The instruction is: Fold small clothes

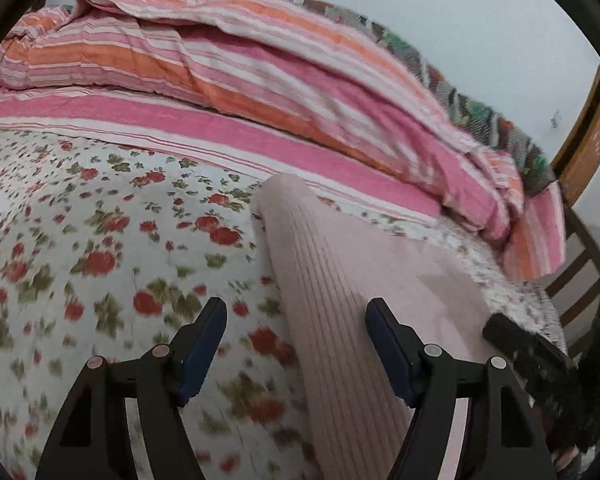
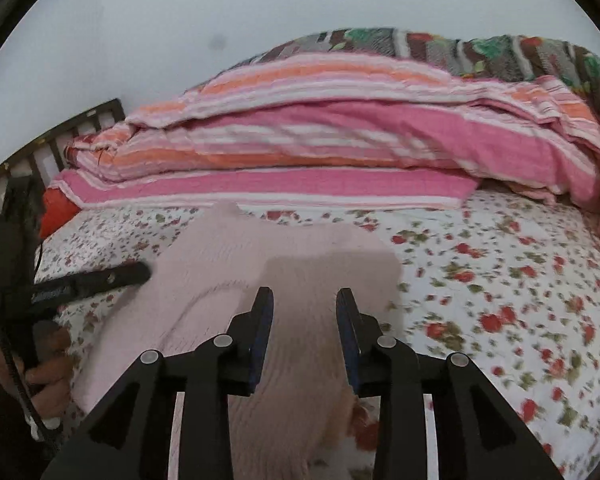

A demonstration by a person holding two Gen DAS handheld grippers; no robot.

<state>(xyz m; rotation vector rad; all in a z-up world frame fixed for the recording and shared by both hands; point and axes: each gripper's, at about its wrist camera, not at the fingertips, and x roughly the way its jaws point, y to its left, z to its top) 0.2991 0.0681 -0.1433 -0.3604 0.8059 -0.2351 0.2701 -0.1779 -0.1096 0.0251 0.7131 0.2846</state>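
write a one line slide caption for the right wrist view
Right claw open above a pale pink ribbed garment on the floral bedsheet, striped quilt folded behind.

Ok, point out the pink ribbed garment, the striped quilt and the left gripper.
pink ribbed garment (image 1: 332, 280), left wrist view, ribbed middle.
striped quilt (image 2: 340, 136), right wrist view, pink band.
left gripper (image 1: 296, 344), left wrist view, between fingertips.

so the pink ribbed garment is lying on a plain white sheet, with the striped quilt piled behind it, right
Not quite. The sheet is not plain: it is white with a red flower print, as the right wrist view shows. The rest holds: the pink ribbed garment lies on it, and the striped quilt is piled behind it.
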